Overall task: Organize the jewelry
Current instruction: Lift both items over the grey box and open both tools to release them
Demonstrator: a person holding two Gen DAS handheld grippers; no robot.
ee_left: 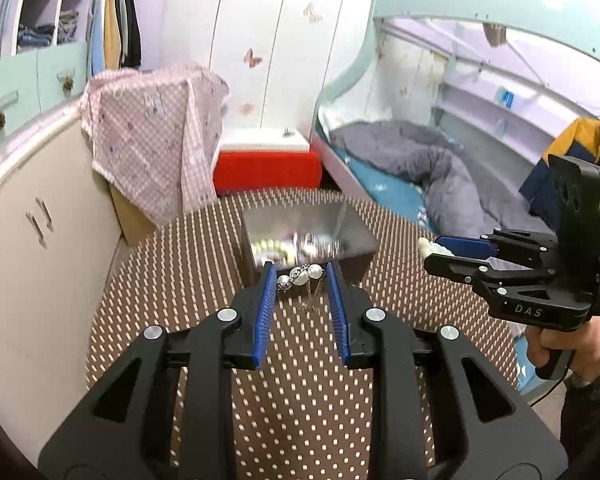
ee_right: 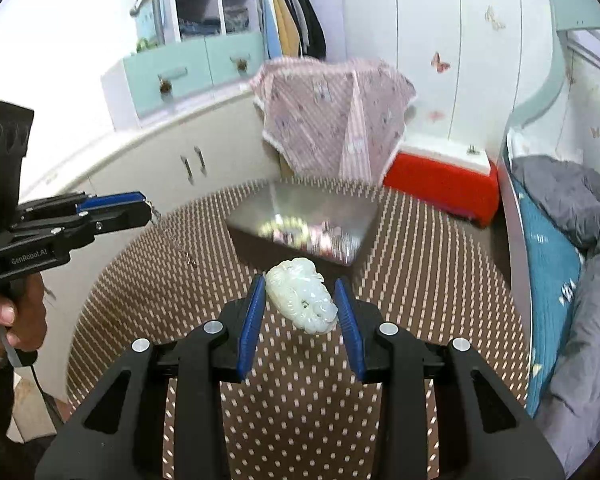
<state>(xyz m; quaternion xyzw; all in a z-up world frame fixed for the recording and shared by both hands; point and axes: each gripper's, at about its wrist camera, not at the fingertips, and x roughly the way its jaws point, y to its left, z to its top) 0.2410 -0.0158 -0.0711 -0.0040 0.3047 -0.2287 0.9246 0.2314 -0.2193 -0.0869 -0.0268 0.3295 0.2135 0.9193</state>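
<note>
We hold pearl jewelry (ee_left: pixel 300 276) in our left gripper (ee_left: pixel 299 280) and a jade pendant (ee_right: pixel 302 296) in our right gripper (ee_right: pixel 300 298), the metal tray (ee_right: pixel 256 204) lying at twelve o'clock from both.

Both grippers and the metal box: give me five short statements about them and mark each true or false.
1. The left gripper holds a pearl-and-chain piece. True.
2. The right gripper is empty. False: it holds a white carved pendant.
3. The metal box stands on the dotted brown table. True.
4. The box is empty. False: blurred jewelry lies inside.
5. The pendant rests on the table. False: it is held above it, short of the box.
</note>
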